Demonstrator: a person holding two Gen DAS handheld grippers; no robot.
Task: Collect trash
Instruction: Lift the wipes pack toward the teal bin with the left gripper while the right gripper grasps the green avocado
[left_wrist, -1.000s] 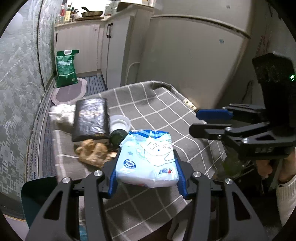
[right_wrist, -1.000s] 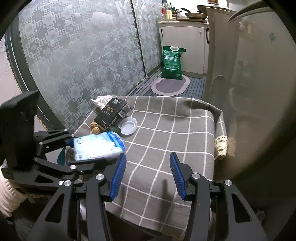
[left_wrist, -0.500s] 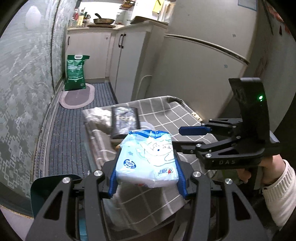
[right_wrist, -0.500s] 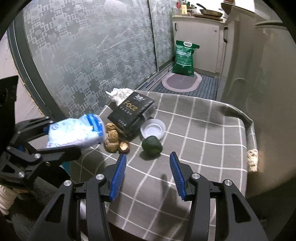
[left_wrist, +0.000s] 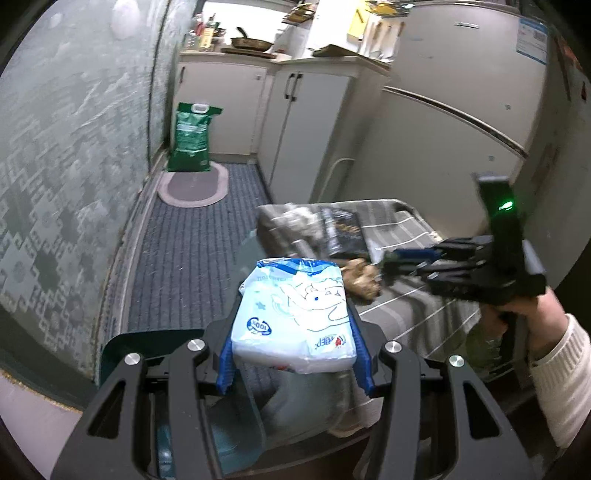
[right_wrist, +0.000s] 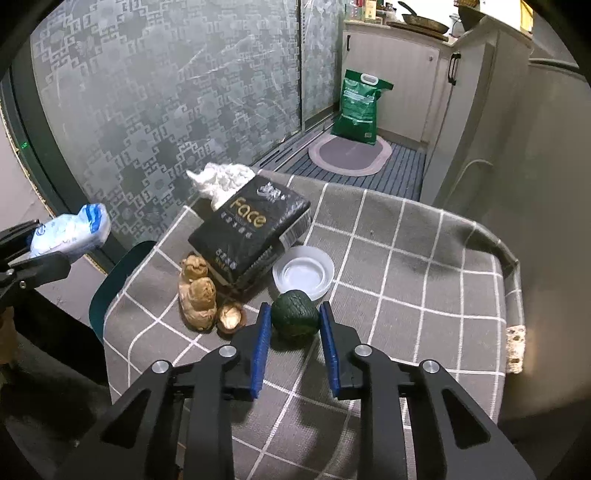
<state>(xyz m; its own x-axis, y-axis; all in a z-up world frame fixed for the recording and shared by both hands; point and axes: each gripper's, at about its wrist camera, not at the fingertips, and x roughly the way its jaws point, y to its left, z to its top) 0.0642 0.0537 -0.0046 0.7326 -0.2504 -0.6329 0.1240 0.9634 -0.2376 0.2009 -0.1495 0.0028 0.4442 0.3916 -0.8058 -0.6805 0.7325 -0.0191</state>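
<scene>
Left gripper (left_wrist: 293, 354): seen at the lower centre of the left wrist view, clenched on a white-and-blue tissue pack (left_wrist: 295, 317), which is held off the table above a teal bin (left_wrist: 122, 350) at the lower left.
Right gripper (right_wrist: 293, 332): at the lower centre of the right wrist view, its blue pads are set on either side of a dark green avocado (right_wrist: 294, 318); whether they press it cannot be told.
Table (right_wrist: 406, 277): covered by a grey checked cloth.
Other trash: a white lid (right_wrist: 303, 272) lies just behind the avocado; a black "Face" packet (right_wrist: 251, 230), ginger root (right_wrist: 197, 291), a walnut shell (right_wrist: 231, 317) and crumpled white tissue (right_wrist: 221, 179) are grouped at centre left.
</scene>
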